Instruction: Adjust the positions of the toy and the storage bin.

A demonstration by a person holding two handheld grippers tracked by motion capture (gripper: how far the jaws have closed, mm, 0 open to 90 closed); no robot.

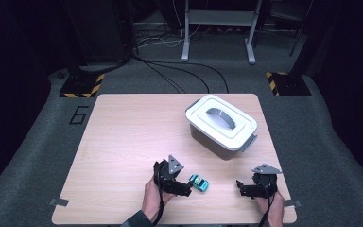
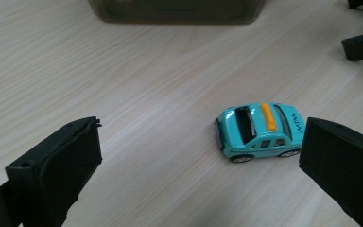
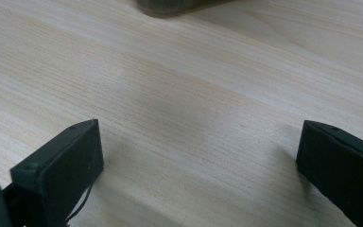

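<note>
Teal toy car point(image 2: 260, 132) on table, ungrasped; left gripper point(image 2: 201, 156) spread beside it; right gripper point(image 3: 198, 161) spread, idle; box point(image 1: 221, 125) lidded.

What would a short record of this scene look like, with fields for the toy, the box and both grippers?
toy: turquoise toy taxi on its wheels on the wooden table, near the right jaw
box: grey storage box, white lid closed, handle on top
left gripper: open, jaws on either side of the taxi, not touching it
right gripper: open, nothing between its jaws
</note>
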